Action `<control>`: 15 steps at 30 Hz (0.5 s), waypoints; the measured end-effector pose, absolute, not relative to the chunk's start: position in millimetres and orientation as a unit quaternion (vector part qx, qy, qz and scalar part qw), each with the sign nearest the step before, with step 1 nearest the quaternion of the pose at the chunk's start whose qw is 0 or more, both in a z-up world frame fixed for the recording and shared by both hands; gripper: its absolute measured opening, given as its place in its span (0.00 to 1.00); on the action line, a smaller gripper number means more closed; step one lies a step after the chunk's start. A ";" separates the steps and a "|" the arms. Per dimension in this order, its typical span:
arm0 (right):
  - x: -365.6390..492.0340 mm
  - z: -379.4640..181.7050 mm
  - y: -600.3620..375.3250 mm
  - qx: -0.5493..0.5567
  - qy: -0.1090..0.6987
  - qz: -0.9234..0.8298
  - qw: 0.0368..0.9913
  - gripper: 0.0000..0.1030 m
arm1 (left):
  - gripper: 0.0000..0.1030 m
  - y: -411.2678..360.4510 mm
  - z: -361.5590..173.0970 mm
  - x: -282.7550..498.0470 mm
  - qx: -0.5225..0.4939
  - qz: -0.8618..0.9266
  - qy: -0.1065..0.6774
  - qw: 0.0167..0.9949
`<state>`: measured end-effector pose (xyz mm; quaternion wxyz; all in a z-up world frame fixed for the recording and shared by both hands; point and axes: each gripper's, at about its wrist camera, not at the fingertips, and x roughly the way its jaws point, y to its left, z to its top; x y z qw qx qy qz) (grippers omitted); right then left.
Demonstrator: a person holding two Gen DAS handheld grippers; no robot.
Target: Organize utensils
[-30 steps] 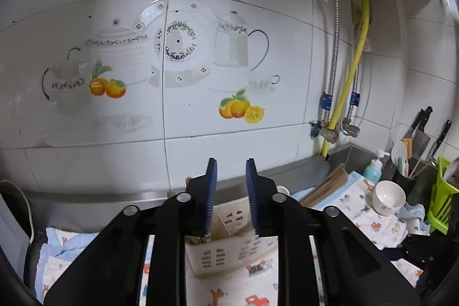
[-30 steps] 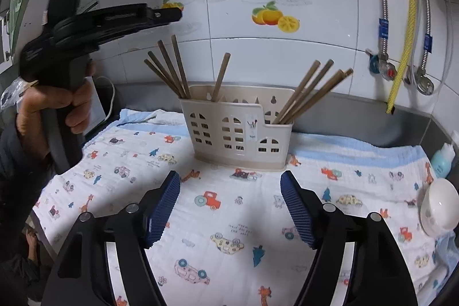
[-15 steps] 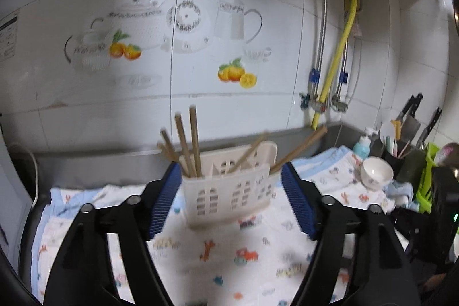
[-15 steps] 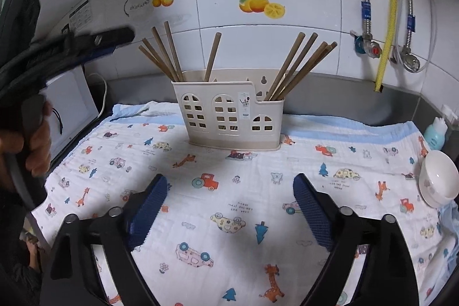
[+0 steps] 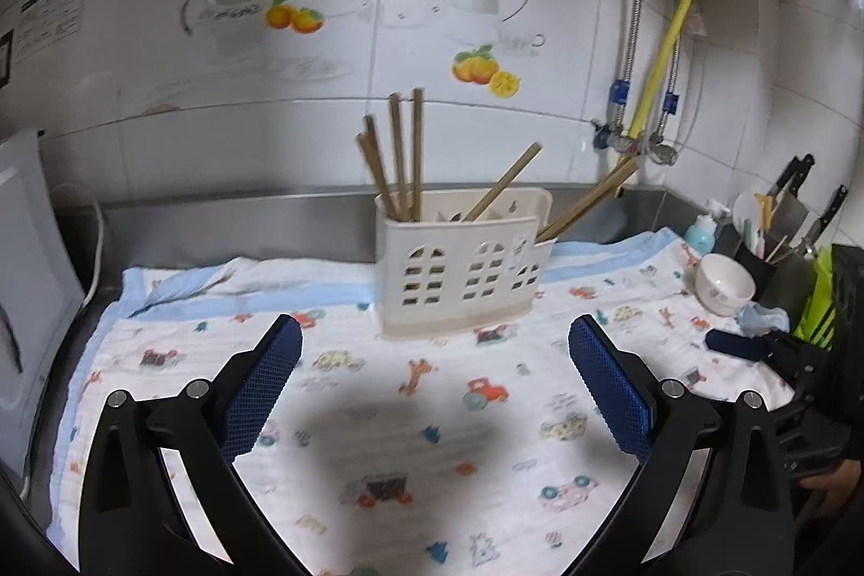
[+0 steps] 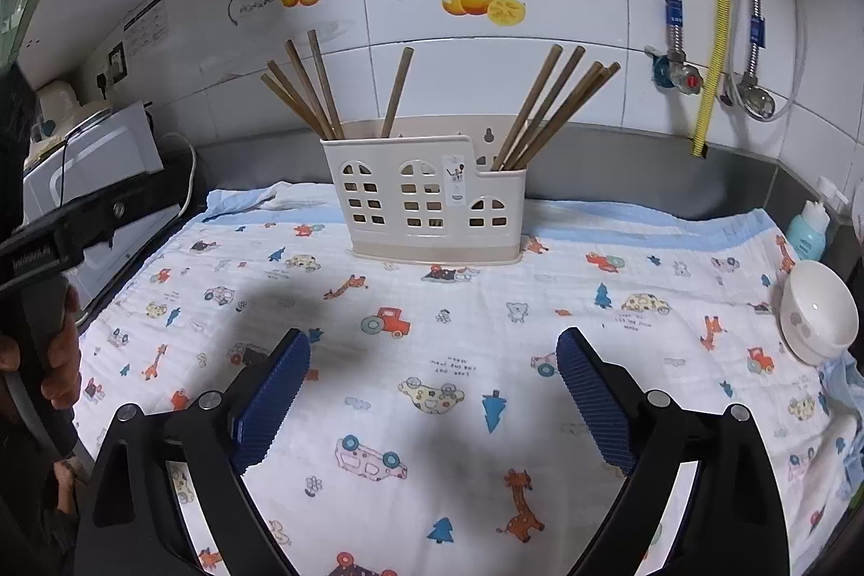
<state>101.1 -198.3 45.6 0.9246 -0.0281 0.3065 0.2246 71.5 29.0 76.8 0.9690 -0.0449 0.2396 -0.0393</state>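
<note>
A cream plastic utensil holder point(image 5: 464, 268) point(image 6: 426, 203) stands upright on a cartoon-print cloth point(image 5: 410, 419) point(image 6: 475, 360) near the back wall. Several brown chopsticks point(image 5: 402, 155) point(image 6: 305, 85) stick out of its left part, one leans in the middle point(image 6: 397, 90), and several more point(image 6: 556, 106) lean out of its right part. My left gripper point(image 5: 434, 338) hangs in front of the holder, its jaws still opening, with nothing between them. My right gripper point(image 6: 434, 352) is also short of the holder, jaws opening and empty. The left gripper's body point(image 6: 65, 230), with a hand on it, shows in the right wrist view.
A white bowl point(image 5: 723, 284) point(image 6: 815, 311) sits at the cloth's right edge beside a blue soap bottle point(image 6: 807, 230). Knives in a rack point(image 5: 794, 203) and a green rack point(image 5: 818, 300) stand far right. Pipes and a yellow hose point(image 6: 713, 36) run down the tiled wall. A white appliance point(image 6: 92, 165) stands left.
My left gripper has pulled back and down from the holder and opened wide, leaving chopsticks in the holder's left part. My right gripper has opened a little wider.
</note>
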 end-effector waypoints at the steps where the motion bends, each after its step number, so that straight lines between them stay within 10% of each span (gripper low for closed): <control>1: 99.9 45.5 -199.8 -0.027 0.306 0.221 0.926 0.87 | 0.95 29.1 75.9 69.2 -0.044 -0.037 0.240 0.969; 15: 95.3 38.8 -206.1 -0.015 0.316 0.206 0.926 0.88 | 0.95 27.9 50.9 42.7 -0.036 -0.031 0.277 0.960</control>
